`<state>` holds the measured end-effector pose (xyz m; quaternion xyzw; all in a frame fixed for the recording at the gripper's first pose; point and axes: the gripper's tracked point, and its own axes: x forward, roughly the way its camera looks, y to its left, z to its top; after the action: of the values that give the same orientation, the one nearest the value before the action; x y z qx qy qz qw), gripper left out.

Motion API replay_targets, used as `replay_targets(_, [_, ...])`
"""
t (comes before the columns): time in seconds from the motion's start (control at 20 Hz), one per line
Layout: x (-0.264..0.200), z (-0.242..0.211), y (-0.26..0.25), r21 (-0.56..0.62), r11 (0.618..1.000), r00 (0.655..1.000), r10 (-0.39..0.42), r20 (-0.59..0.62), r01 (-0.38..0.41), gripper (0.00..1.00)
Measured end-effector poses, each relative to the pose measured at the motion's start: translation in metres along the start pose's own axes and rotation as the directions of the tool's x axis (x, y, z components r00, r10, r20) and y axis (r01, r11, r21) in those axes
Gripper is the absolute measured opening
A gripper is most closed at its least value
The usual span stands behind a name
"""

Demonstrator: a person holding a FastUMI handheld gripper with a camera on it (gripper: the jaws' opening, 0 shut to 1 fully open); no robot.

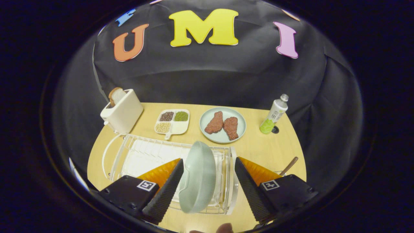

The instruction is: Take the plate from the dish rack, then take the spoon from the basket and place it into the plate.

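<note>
A staged kitchen corner inside a recording booth: black cloth [207, 74] hangs as the wall behind a small wooden table [265, 149] set like a home counter. On it stand a white toaster [124, 111] with bread in its slot, a wire dish rack [142, 155], a divided dish of beans [172, 121], a plate with meat [223, 124] and a drink bottle [274, 116].

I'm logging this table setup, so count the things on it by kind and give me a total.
Plates: 2, one upright in the dish rack between the open gripper fingers, one holding meat
Dish rack: 1
Toaster: 1
Divided tray: 1
Bottle: 1
Total: 6
</note>
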<state>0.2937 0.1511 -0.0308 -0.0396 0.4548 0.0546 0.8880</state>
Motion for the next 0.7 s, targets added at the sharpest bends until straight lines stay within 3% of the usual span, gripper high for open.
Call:
replay_targets(0.1, [0.014,-0.006,0.008,0.017,1.0,0.999,0.016,-0.04,-0.016,1.0])
replay_targets(0.3, [0.028,-0.009,0.009,0.028,0.999,0.996,-0.015,-0.083,0.017,0.81])
replay_targets(0.55, [0.027,-0.007,0.004,0.027,0.996,0.994,-0.079,-0.081,0.081,0.4])
replay_targets(0.7, [0.019,-0.006,0.0,0.026,0.993,0.991,-0.11,-0.072,0.112,0.33])
